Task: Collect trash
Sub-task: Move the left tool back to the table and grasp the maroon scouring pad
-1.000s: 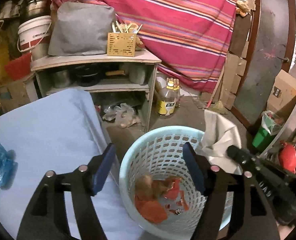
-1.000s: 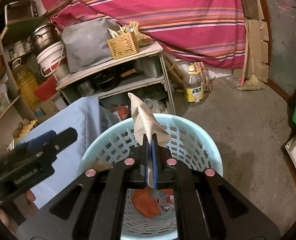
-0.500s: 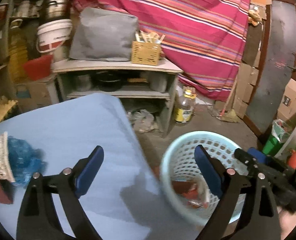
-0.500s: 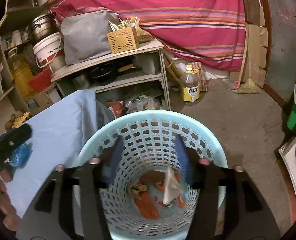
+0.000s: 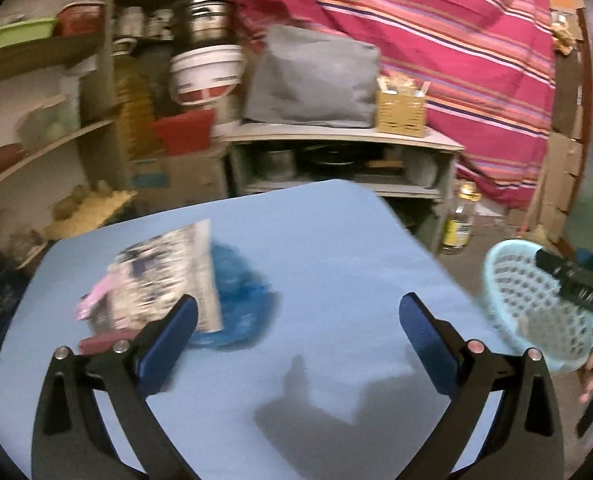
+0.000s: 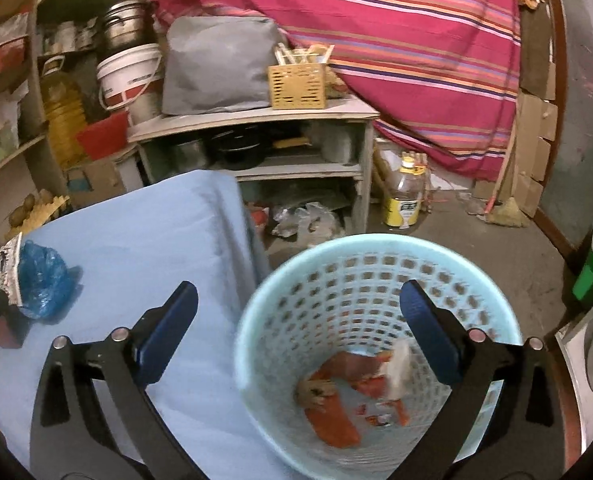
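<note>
My left gripper [image 5: 296, 336] hangs over the blue-covered table [image 5: 336, 240], its jaws opening with nothing between them. Just ahead and to its left lie a printed wrapper [image 5: 164, 276], a crumpled blue plastic bag [image 5: 240, 308] and a small red item [image 5: 100, 342]. My right gripper [image 6: 298, 304] is above the near rim of the pale blue basket [image 6: 376, 240], jaws also opening and empty. In the basket lie a white paper [image 6: 398, 364] and orange wrappers [image 6: 336, 416]. The right wrist view shows the blue bag [image 6: 40, 280] at the table's left.
The basket [image 5: 528, 300] stands on the floor off the table's right edge. Behind the table are a low shelf unit [image 6: 296, 120] with pots, a white bucket [image 6: 128, 76], an oil bottle [image 6: 406, 196] on the floor and a striped cloth [image 6: 396, 40]. A green bin [image 6: 592, 276] stands far right.
My right gripper opened and the white paper fell into the basket. My left gripper swung left from over the basket to over the table, widening, and the wrapper and blue bag came into view.
</note>
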Available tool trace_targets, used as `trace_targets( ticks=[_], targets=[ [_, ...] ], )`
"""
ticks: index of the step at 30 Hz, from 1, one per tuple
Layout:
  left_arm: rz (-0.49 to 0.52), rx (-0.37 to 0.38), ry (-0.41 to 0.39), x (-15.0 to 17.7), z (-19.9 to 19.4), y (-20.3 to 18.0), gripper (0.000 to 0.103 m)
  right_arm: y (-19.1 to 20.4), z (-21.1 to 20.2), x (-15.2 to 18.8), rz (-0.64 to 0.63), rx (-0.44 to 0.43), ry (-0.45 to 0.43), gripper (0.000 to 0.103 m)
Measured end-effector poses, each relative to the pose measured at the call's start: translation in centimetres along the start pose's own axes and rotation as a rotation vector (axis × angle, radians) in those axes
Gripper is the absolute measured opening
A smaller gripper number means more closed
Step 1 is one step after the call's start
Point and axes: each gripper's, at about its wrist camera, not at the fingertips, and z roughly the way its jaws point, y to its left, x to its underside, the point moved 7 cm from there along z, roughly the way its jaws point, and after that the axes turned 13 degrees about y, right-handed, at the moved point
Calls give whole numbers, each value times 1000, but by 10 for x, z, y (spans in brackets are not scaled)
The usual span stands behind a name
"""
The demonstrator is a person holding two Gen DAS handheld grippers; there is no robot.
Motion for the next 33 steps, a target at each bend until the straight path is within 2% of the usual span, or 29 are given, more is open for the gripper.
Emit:
trace_targets(
  ticks=[4,9,15,24,33],
  targets=[
    [-67,-23,38,16,10,42,98,38,6,1,-49,-13,4,98],
    [-129,-91,65,35,23,91,98,79,13,1,-93,-35,9,98],
    [-185,-119,100,45,39,131,98,121,23,3,-130,-67,17,98],
    [-232,-67,207,56,69,155,98,162,32,6,-183,-86,29,98],
    [-191,-39,249,57,82,158,96,175,34,10,-205,-86,33,98]
  ],
)
